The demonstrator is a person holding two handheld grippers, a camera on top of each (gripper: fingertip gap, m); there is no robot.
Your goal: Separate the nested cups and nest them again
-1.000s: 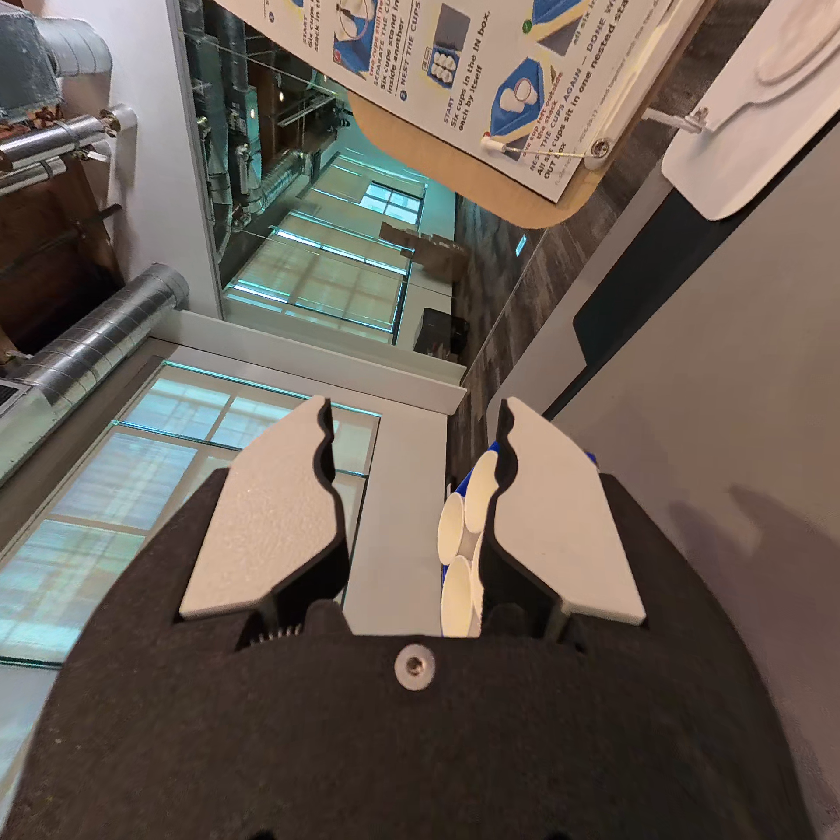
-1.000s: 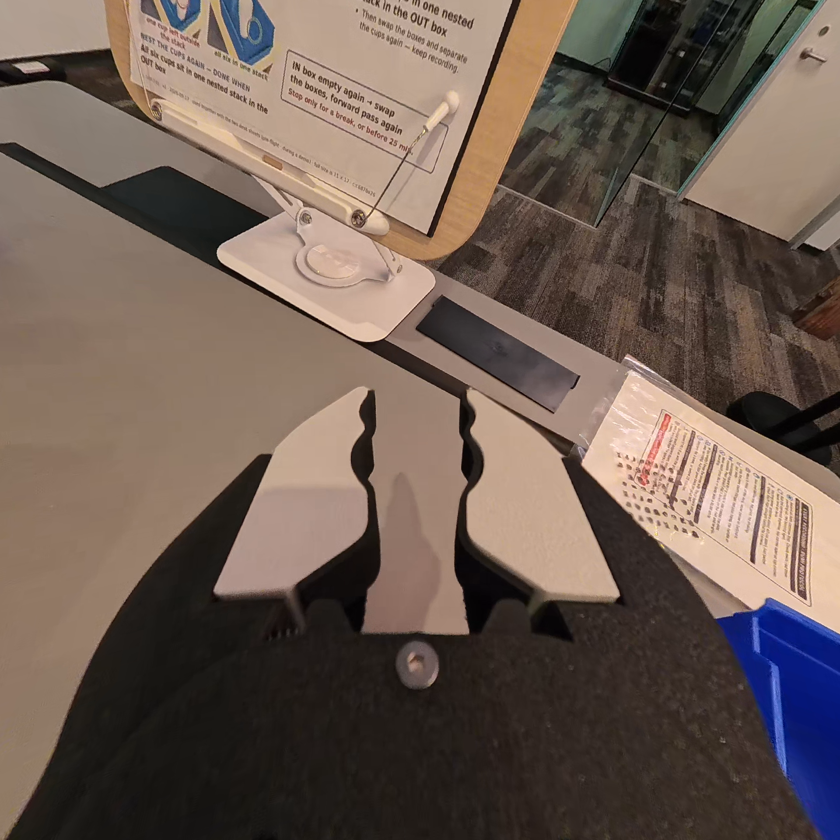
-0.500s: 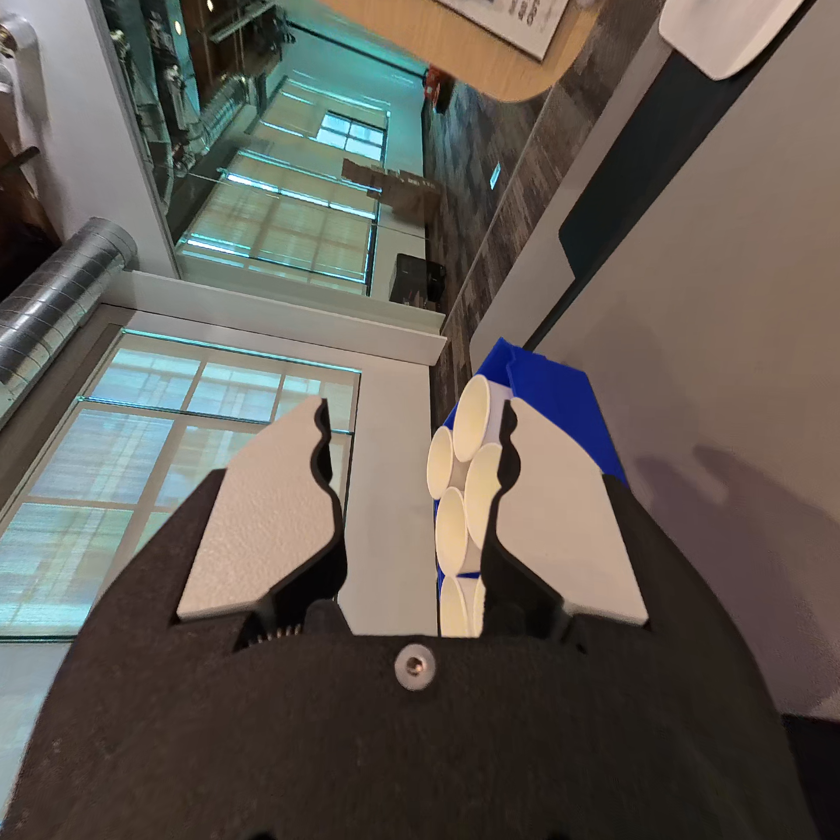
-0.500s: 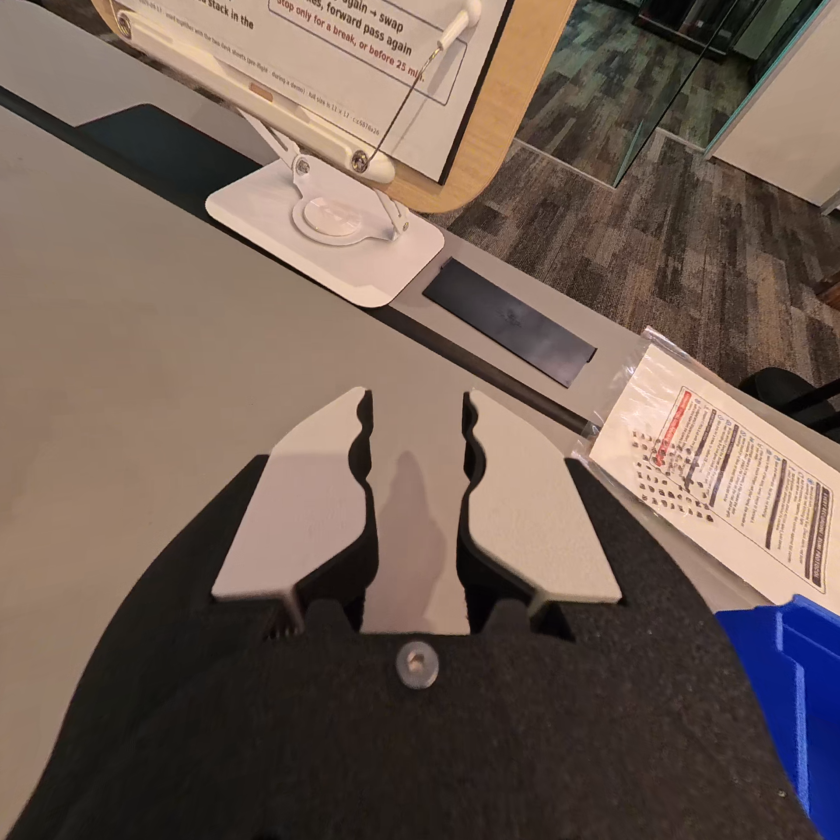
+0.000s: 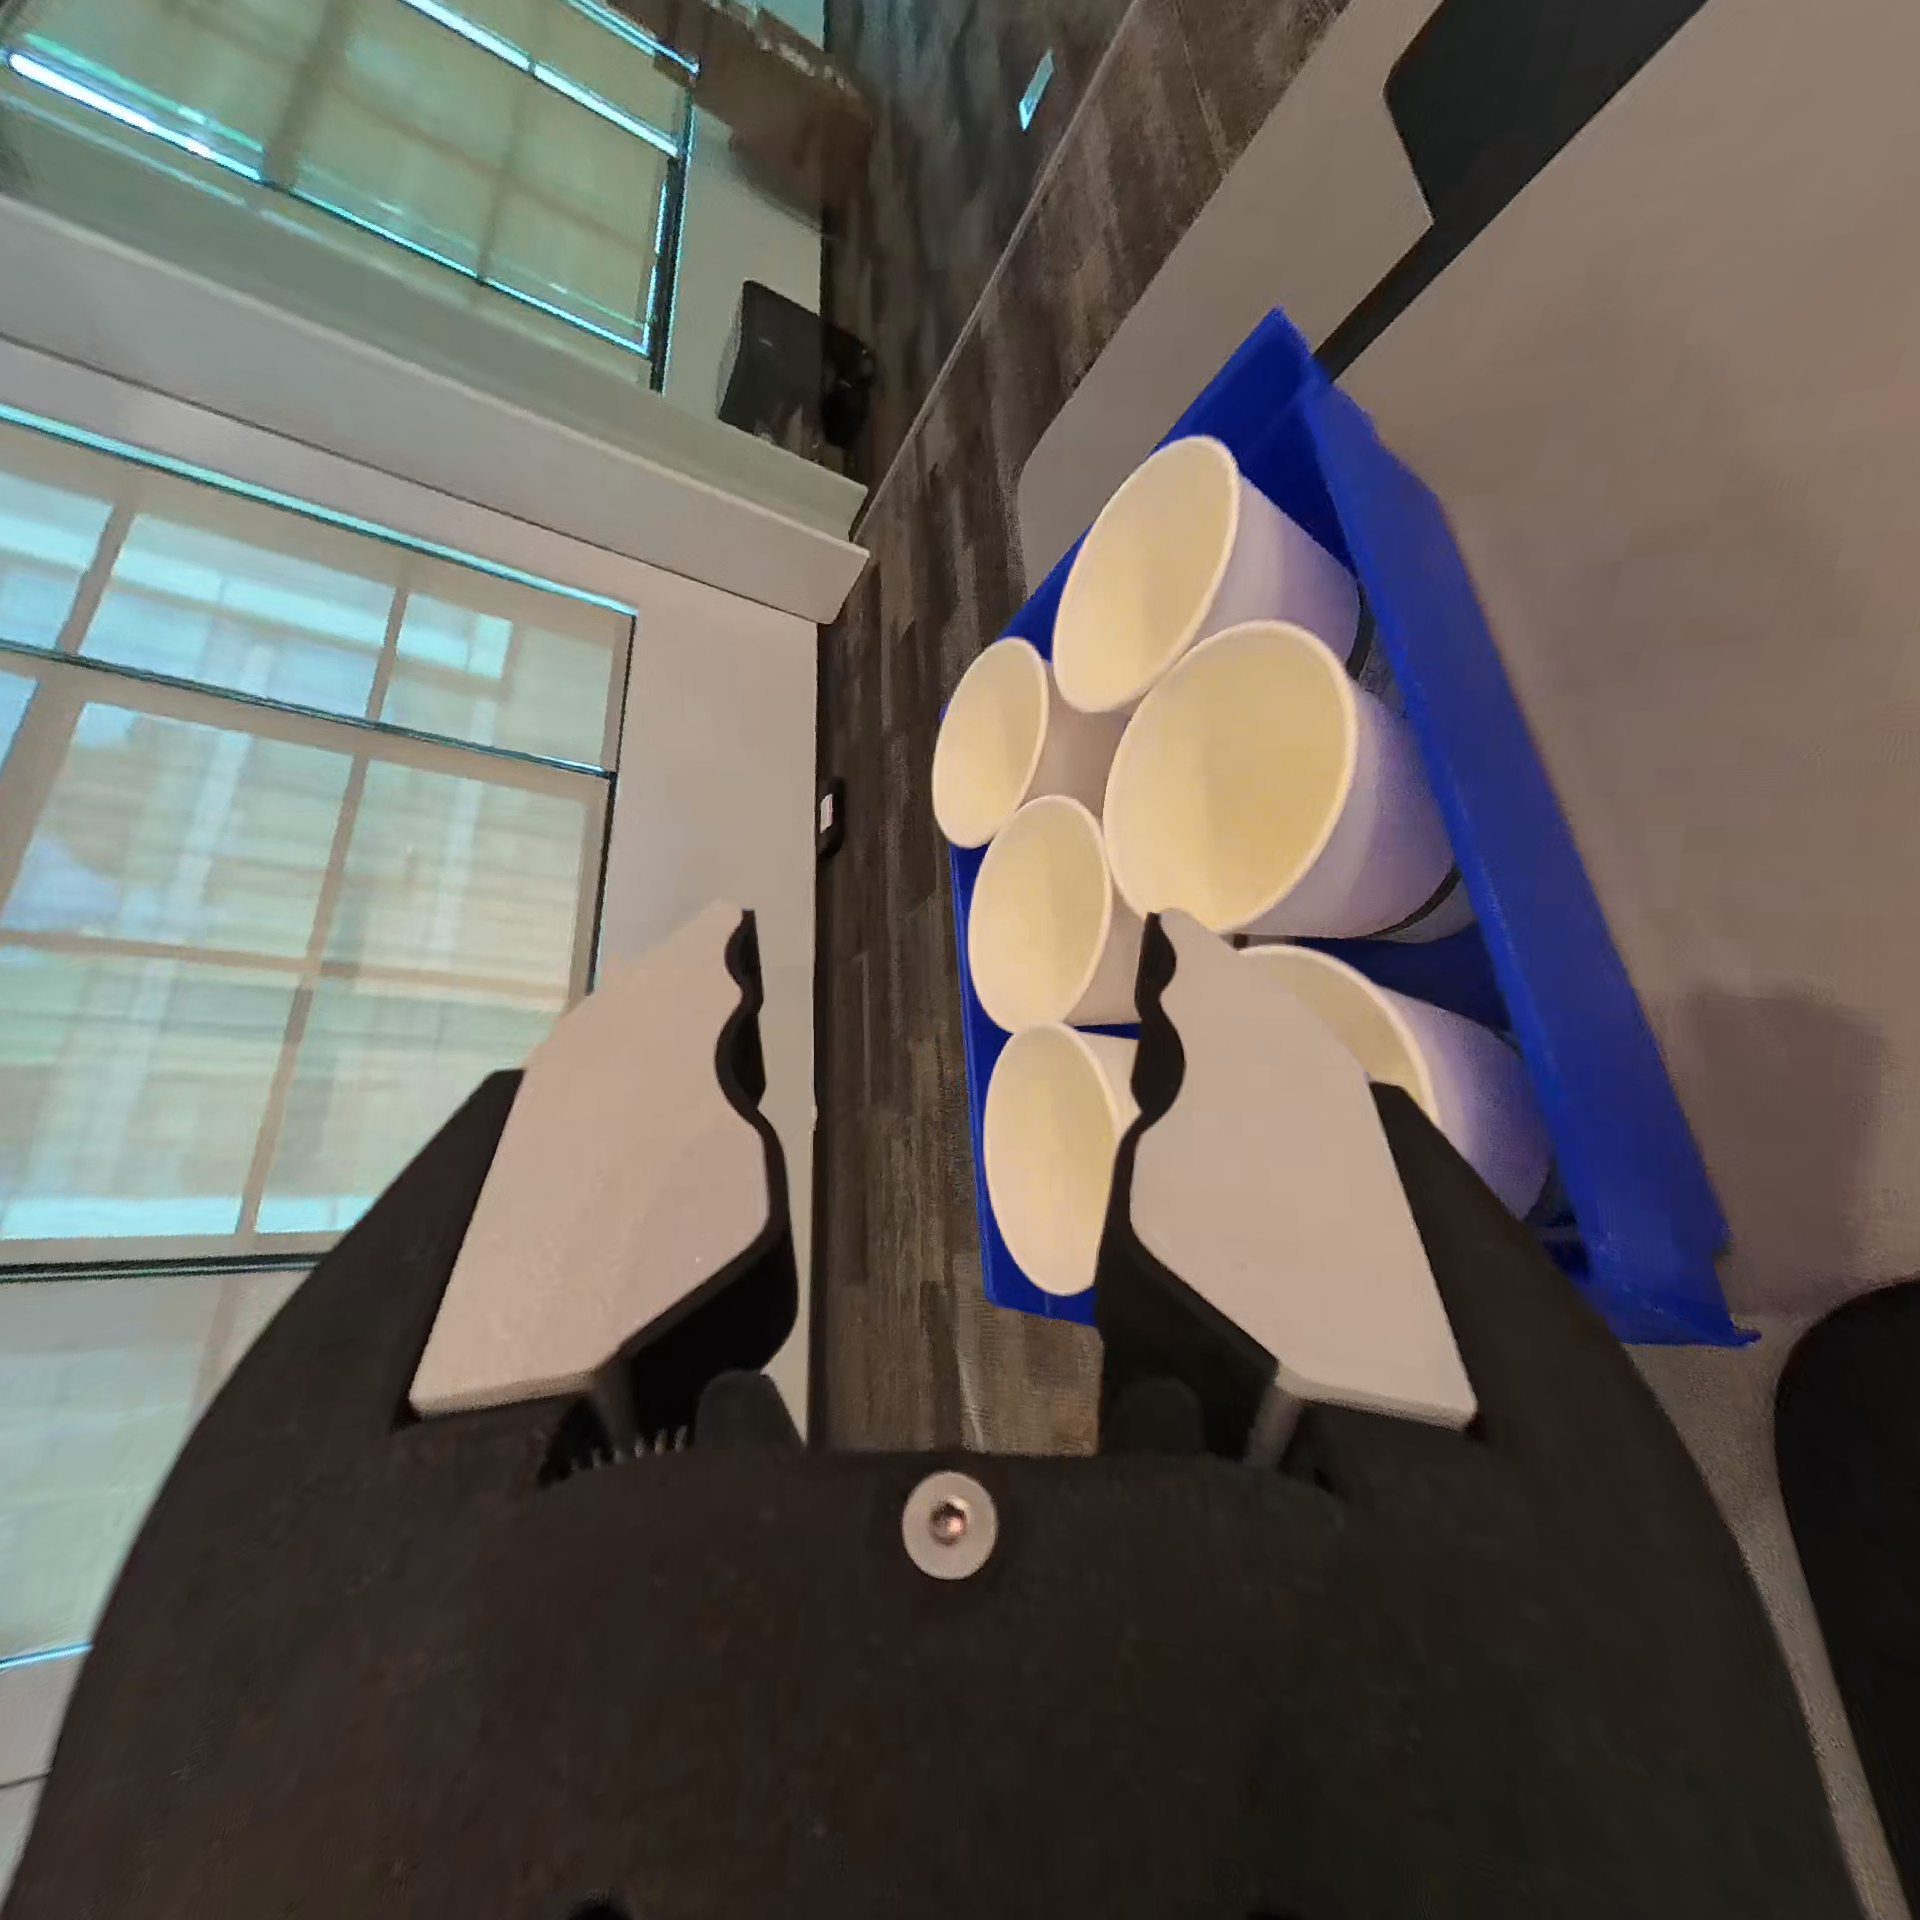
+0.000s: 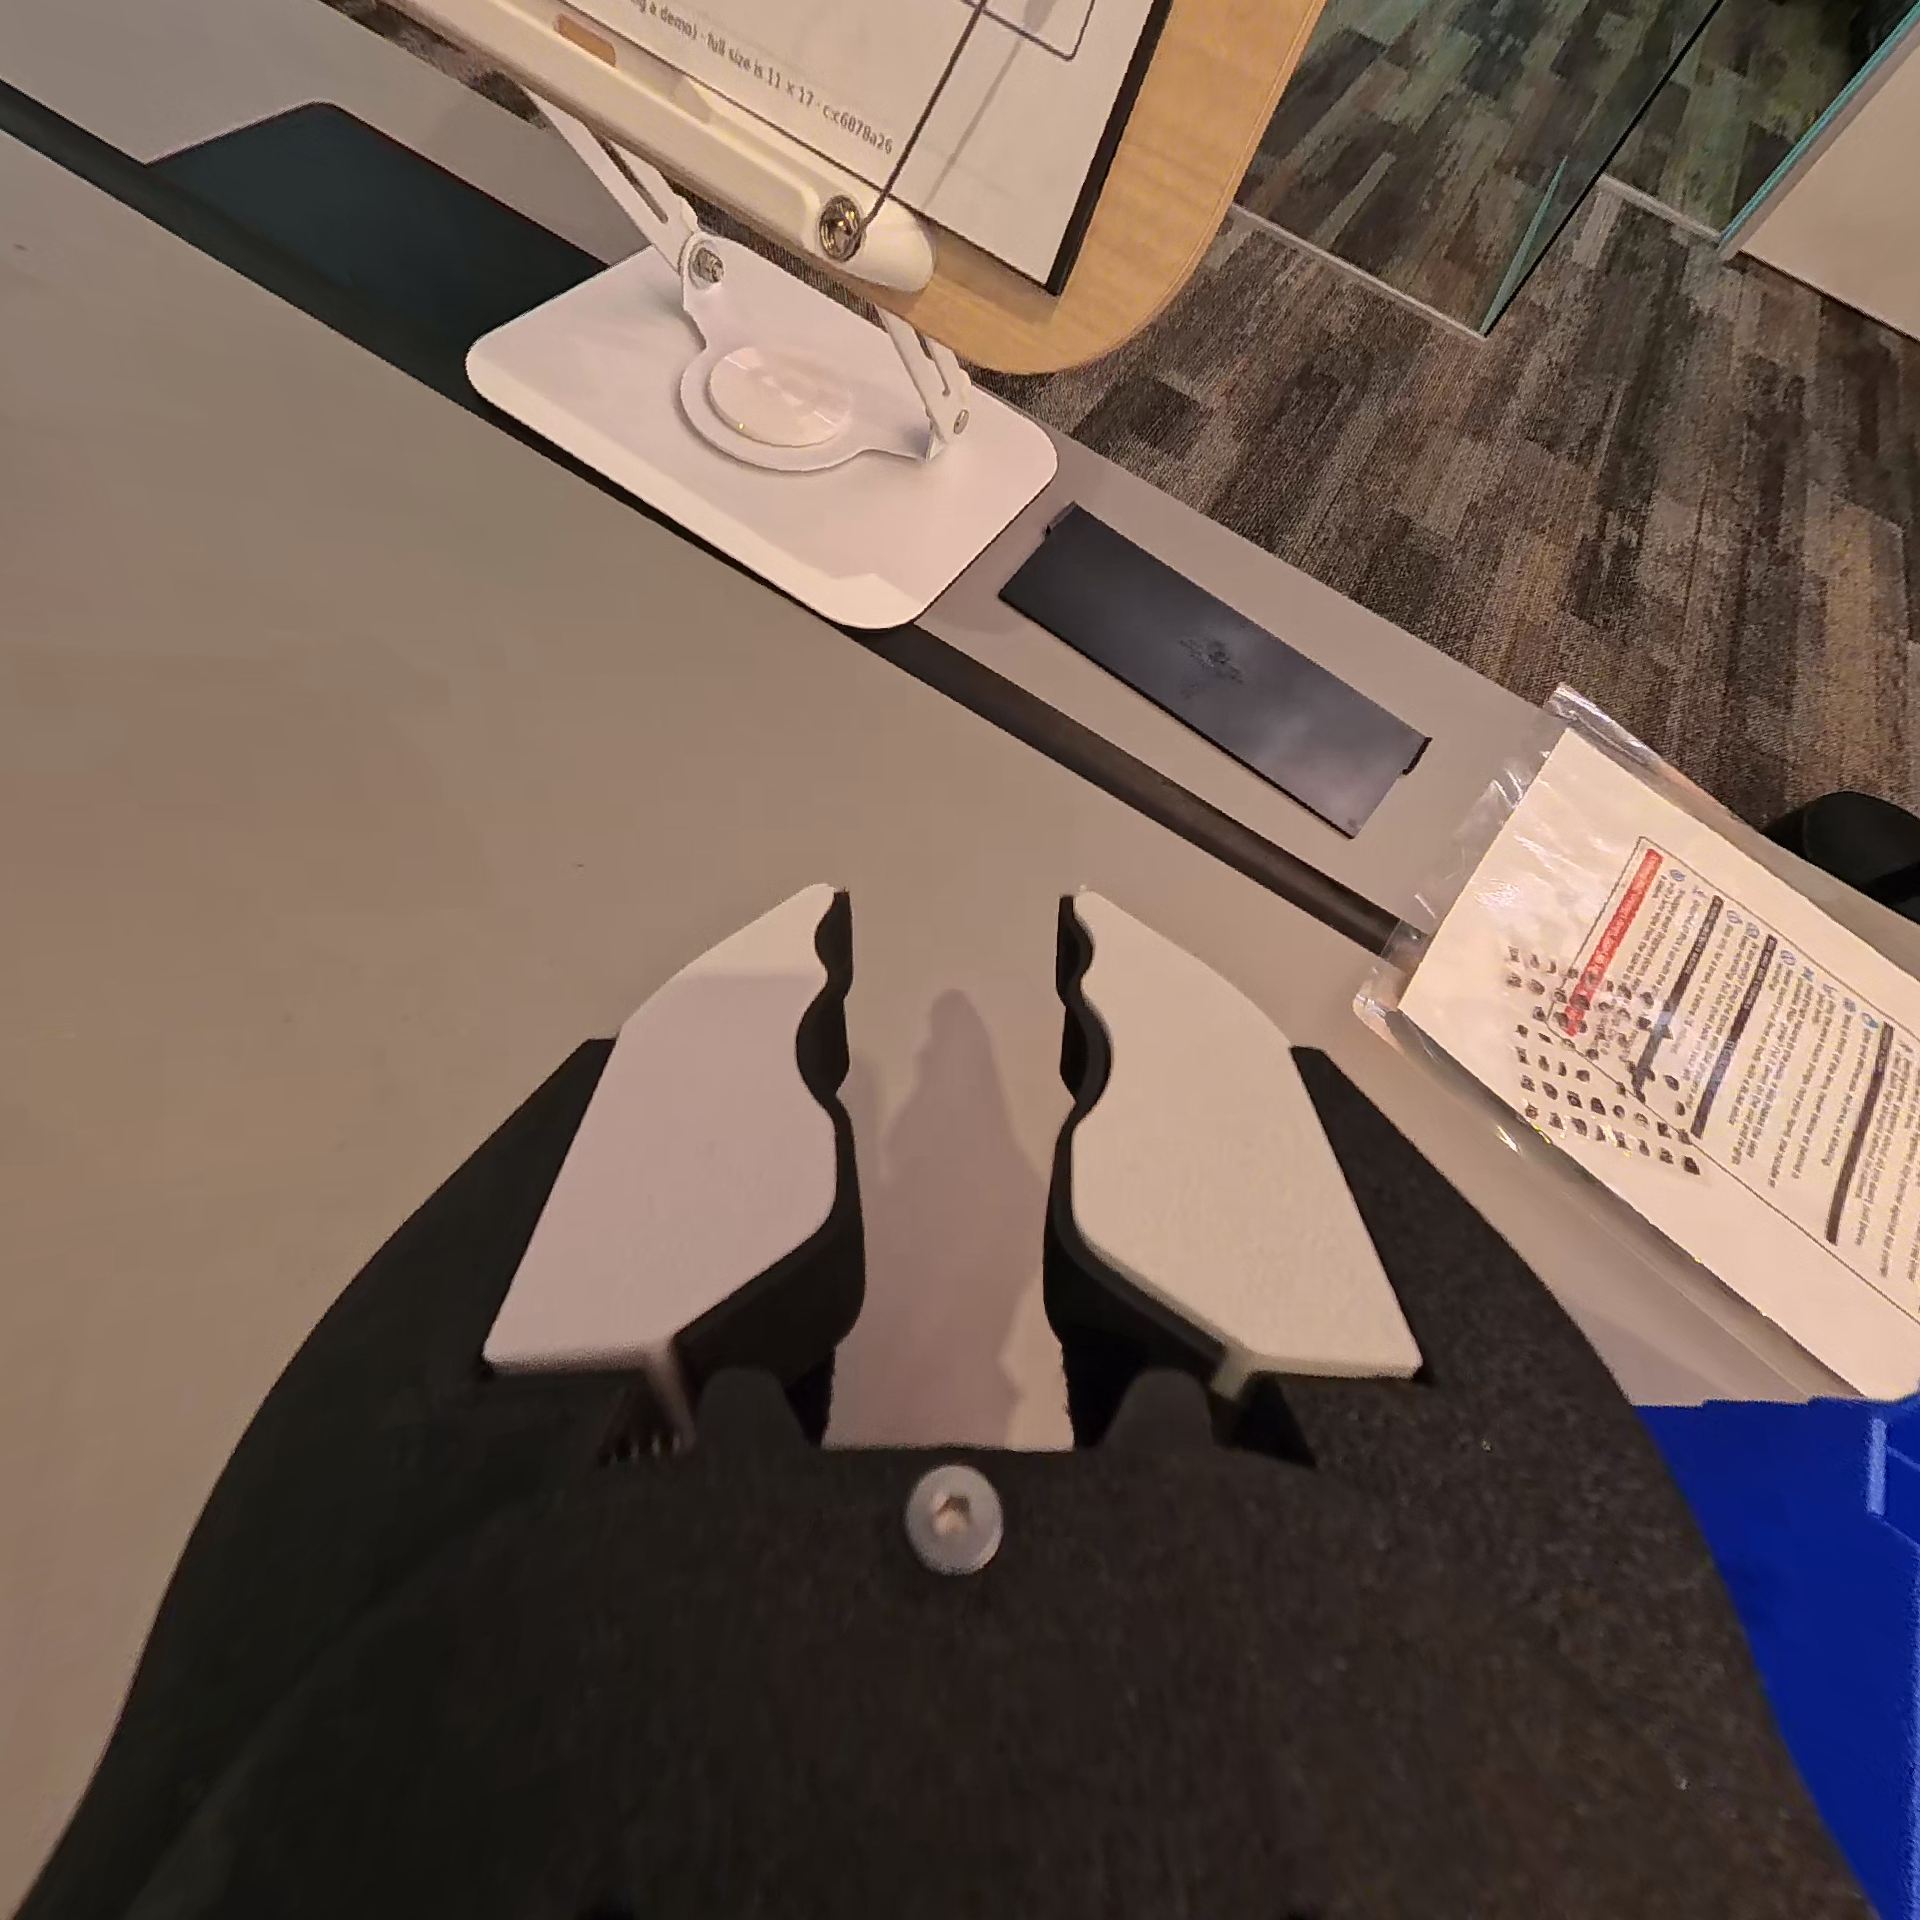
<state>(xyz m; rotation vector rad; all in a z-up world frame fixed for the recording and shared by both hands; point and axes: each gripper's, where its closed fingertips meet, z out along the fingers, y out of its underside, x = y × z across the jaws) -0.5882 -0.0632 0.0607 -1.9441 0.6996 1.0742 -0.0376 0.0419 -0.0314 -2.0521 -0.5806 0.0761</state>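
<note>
Six white paper cups [image 5: 1226, 779] stand apart from one another, packed rim to rim in the blue bin [image 5: 1455, 727] on the grey surface [image 6: 312, 727], so you likely have them separated and ready to nest. Your left tongs [image 5: 945, 935] gape wide and empty just beside them, rolled sideways as if to take a cup wall. Your right tongs [image 6: 956, 899] hang narrower, empty, over bare surface. Beyond lie a white stand [image 6: 769, 457], a bagged sheet [image 6: 1704, 1060], patterned carpet [image 6: 1558, 416] and glass partitions.

Left gripper [image 5: 951, 930] is rolled sideways, jaws wide apart; right gripper [image 6: 954, 904] is level, pointing 12 o'clock, jaws parted, both empty.
</note>
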